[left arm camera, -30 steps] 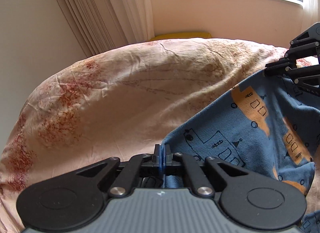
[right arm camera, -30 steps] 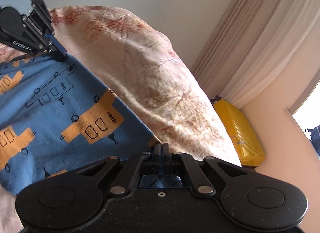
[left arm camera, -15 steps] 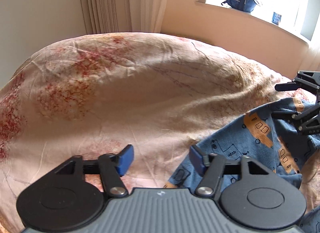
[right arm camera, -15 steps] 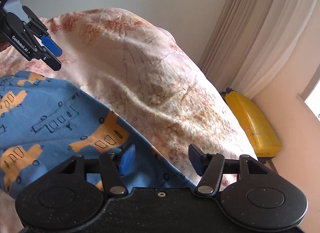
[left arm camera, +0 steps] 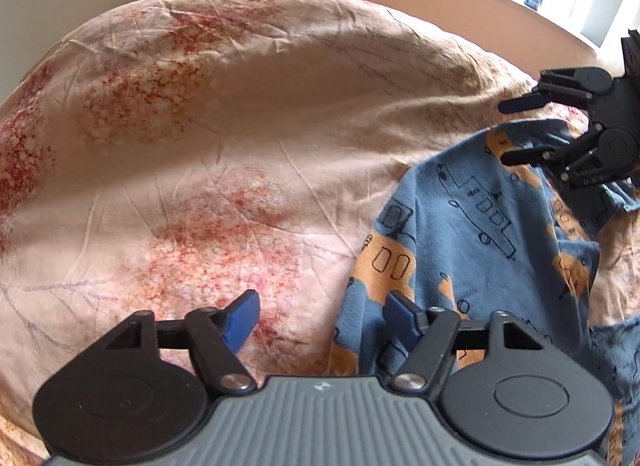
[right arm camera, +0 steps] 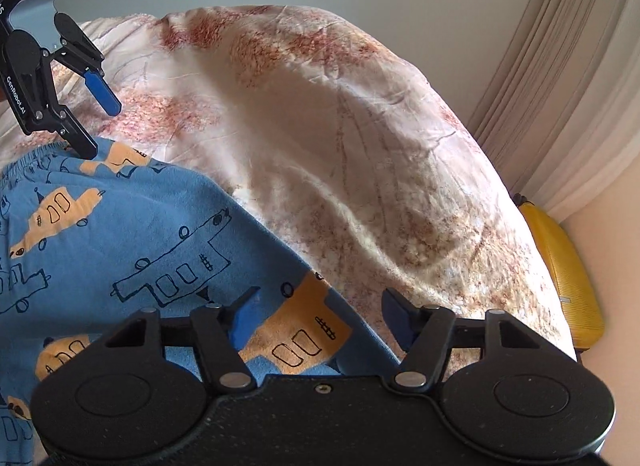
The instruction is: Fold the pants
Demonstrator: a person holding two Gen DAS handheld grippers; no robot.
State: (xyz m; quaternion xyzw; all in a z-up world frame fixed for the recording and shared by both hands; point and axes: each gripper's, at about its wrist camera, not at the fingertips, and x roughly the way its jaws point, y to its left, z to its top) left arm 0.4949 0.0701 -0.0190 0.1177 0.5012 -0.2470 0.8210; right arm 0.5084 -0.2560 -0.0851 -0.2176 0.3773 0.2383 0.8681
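The blue pants (left arm camera: pixel 472 234) lie spread on the bed (left arm camera: pixel 240 137), at four o'clock in the left wrist view. The left claw (left arm camera: pixel 320 318) stands open, its jaws having just narrowed a little, with bedsheet and the pants' edge beneath. The right claw (right arm camera: pixel 318 316) is likewise parted over the cloth (pads clear of it). A yellow suitcase (right arm camera: pixel 568 278) stands beside the bed at three o'clock, curtains (right arm camera: pixel 576 77) above it.

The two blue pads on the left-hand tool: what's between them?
In the left wrist view, the left gripper stands open, having just narrowed slightly. Between its pads lies floral bedspread and the edge of the blue pants, ungripped.
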